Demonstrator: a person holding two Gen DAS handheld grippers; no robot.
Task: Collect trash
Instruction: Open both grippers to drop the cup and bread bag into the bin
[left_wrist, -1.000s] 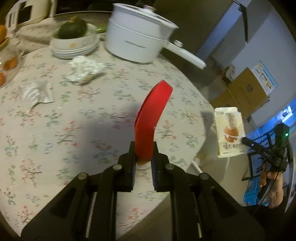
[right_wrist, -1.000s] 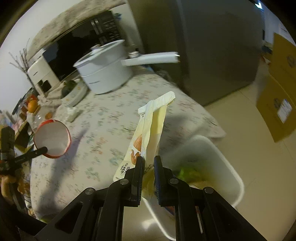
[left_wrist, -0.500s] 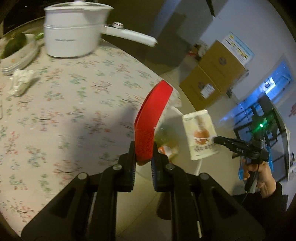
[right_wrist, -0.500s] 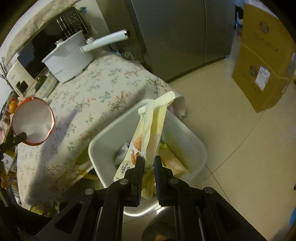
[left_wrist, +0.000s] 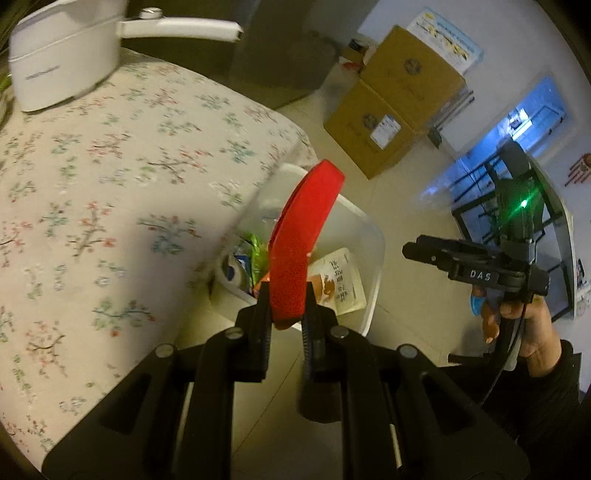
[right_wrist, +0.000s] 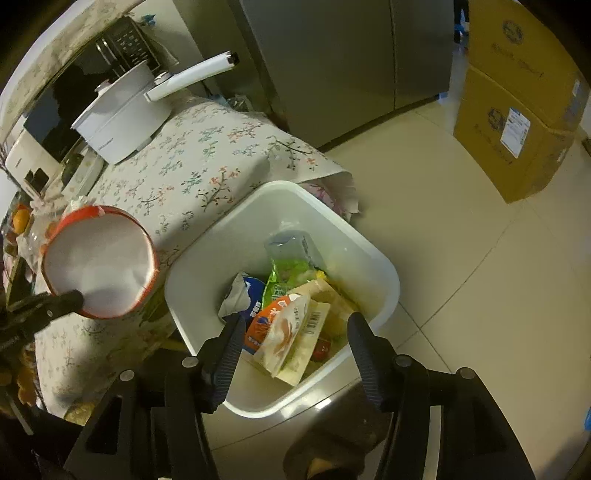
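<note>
L gripper (left_wrist: 285, 295) clamps red paper bowl (left_wrist: 299, 247) at frame center, over white bin (right_wrist: 384, 269). R gripper (right_wrist: 293, 336) fingers spread wide w/ nothing between; snack pouch (right_wrist: 286, 330) lies inside bin, lower center.

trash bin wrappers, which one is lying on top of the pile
The cream snack pouch with the barcode, nearest the open right gripper. The green packet and blue-white wrapper lie partly under it.

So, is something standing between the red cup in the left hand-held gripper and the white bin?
Nothing visible. The red cup hangs beside the open bin, gripped by the left hand-held gripper.
</note>
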